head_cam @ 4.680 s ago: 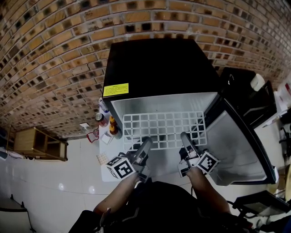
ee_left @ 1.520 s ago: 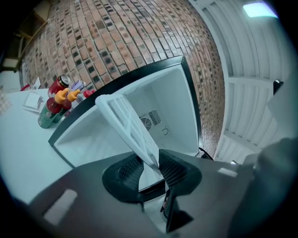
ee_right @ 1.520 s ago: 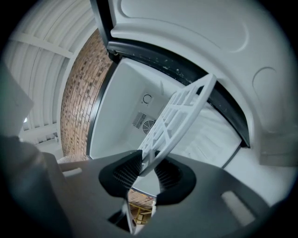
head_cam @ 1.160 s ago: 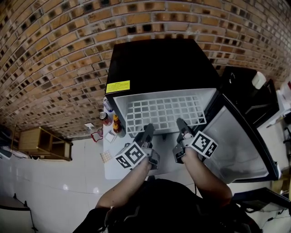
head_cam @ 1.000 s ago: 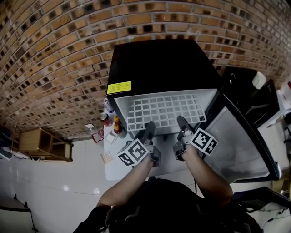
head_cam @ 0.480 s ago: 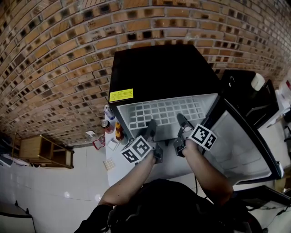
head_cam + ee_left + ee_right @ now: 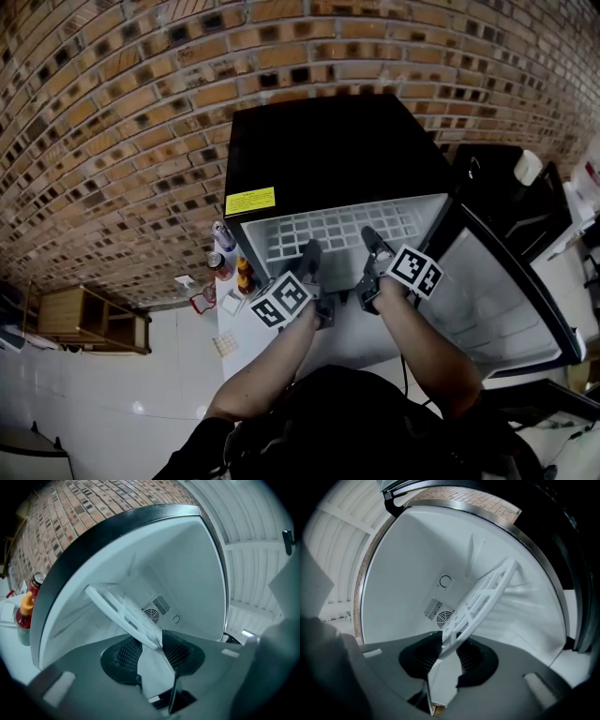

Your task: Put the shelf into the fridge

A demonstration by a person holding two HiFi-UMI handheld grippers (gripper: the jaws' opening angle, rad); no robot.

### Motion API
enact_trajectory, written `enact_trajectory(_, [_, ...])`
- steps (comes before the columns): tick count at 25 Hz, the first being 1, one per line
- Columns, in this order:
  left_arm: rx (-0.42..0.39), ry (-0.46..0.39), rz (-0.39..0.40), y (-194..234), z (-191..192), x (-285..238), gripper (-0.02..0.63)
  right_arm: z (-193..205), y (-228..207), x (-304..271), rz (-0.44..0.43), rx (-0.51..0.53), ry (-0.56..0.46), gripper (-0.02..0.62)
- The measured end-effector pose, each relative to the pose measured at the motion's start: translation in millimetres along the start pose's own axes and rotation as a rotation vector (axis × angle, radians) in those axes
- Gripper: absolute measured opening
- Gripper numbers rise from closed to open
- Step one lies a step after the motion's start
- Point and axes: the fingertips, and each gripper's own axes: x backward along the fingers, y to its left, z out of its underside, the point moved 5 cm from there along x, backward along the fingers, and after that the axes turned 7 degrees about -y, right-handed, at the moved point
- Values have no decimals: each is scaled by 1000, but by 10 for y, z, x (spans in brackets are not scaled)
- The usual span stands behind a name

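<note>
Brick wall [image 7: 112,112] behind an open black mini fridge [image 7: 328,141]; white plastic grid shelf [image 7: 339,229] partly inside, front edge pinched between fingers of the left gripper [image 7: 310,251], just eased wider, and the right gripper [image 7: 370,238].

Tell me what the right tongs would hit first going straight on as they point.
The shelf clamped in the right tongs leads, so it would probably meet the fridge's back wall near the round vent first; nothing else shows between, though depth is unclear.
</note>
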Motion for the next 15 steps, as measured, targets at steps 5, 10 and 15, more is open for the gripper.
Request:
enact_trajectory(5, [-4, 1, 9, 13, -10, -68, 129, -12, -14, -56, 3, 2, -5, 106])
enact_trajectory(10, [-14, 7, 13, 27, -6, -88, 132, 1, -28, -82, 6, 6, -16, 109])
enact_trajectory(15, [-14, 28, 33, 17, 0, -118, 133, -22, -37, -82, 6, 3, -25, 109])
